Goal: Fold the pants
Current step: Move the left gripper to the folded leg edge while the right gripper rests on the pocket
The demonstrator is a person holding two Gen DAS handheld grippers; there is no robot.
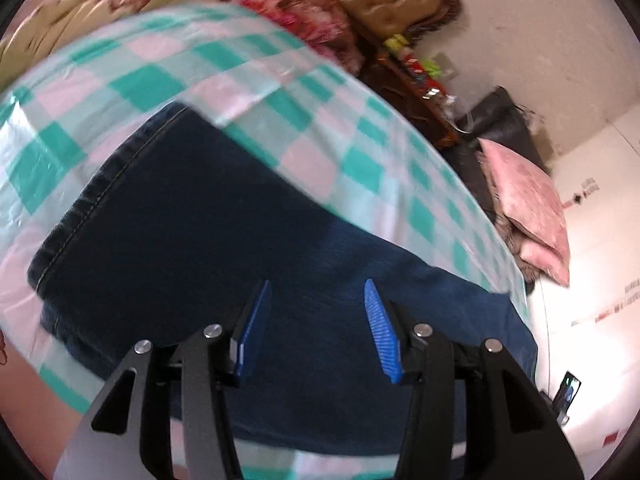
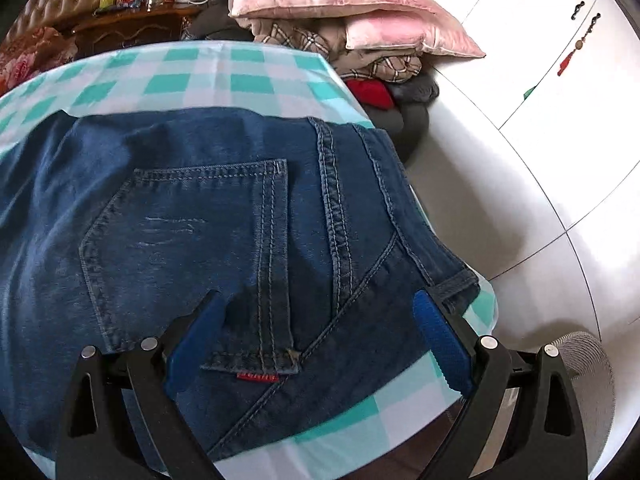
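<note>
Checked sheet (image 1: 256,80): a teal, pink and white gingham cover is lying across the work surface, its far edge dropping away toward the room's clutter in both views.

Jeans (image 2: 224,216): dark blue denim pants are lying flat on the checked sheet, taking up most of the surface; in the right wrist view the seat is facing up, while in the left wrist view a stitched edge of the denim (image 1: 96,200) is curving along the left side.

Pink pillows (image 2: 340,4): two are sitting stacked on a heap of plaid bedding beyond the sheet's far edge.

Back pocket (image 2: 192,248): it is showing between the right tool's fingers, with faint whisker marks across it.

Left gripper (image 1: 316,292): it is hovering above the mid-section of the jeans, blue pads spread apart, nothing between them; whether the tips are touching the cloth I cannot tell.

Right gripper (image 2: 316,304): it is sitting over the seat of the jeans with its fingers spread wide, the left pad over the pocket's lower corner and the right pad (image 2: 436,332) beside the belt loop at the waistband; nothing is being pinched.

Belt loop (image 2: 456,286): it is lying at the waistband's corner, just beside the right pad.

Red tab (image 2: 257,376): a small label is sticking out under the pocket's hem.
</note>
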